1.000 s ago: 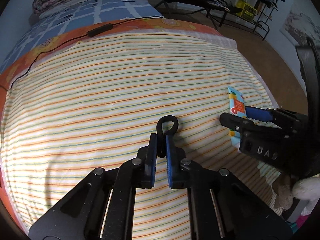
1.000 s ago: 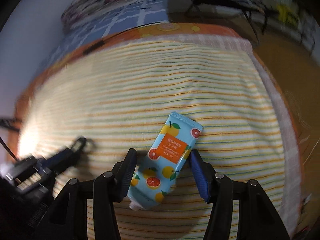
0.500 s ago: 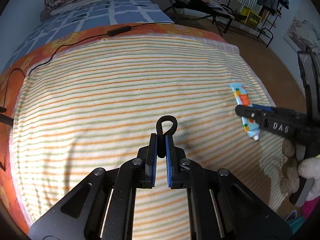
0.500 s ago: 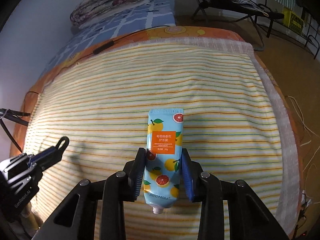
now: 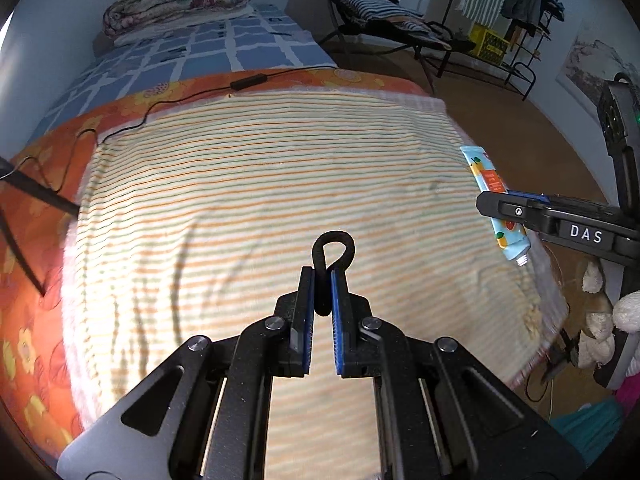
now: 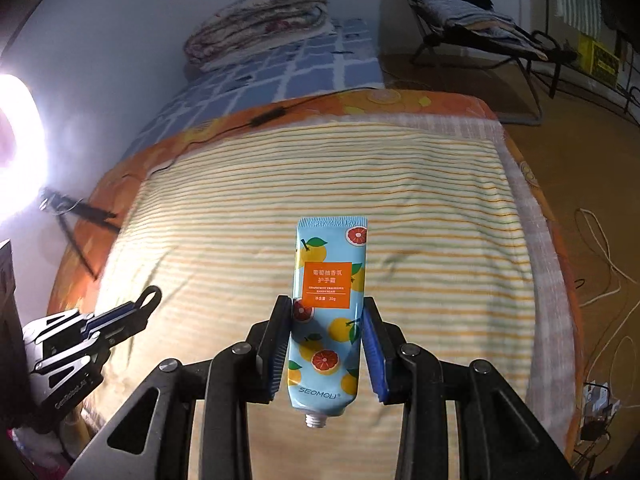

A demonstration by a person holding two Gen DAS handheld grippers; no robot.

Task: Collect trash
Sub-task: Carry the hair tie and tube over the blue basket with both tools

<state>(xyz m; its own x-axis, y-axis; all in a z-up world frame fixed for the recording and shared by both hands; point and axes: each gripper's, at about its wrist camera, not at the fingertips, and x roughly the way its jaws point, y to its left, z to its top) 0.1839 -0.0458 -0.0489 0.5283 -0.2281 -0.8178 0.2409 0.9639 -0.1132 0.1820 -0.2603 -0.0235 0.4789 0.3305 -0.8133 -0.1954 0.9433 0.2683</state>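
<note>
In the right wrist view the right gripper (image 6: pixel 326 344) sits at lower centre, its blue pads clamped on the sides of a hand-cream tube (image 6: pixel 328 312) printed with oranges and grapefruit, cap missing, bare threaded neck toward the bottom of the frame. The tube hangs clear above the striped towel (image 6: pixel 420 240) that covers the bed. At lower centre of the left wrist view the left gripper (image 5: pixel 322 276) pinches a black loop (image 5: pixel 333 248), its jaws almost together

Both wrist views look steeply down, fairly near, sharing the striped blanket (image 5: pixel 256 200).
</note>
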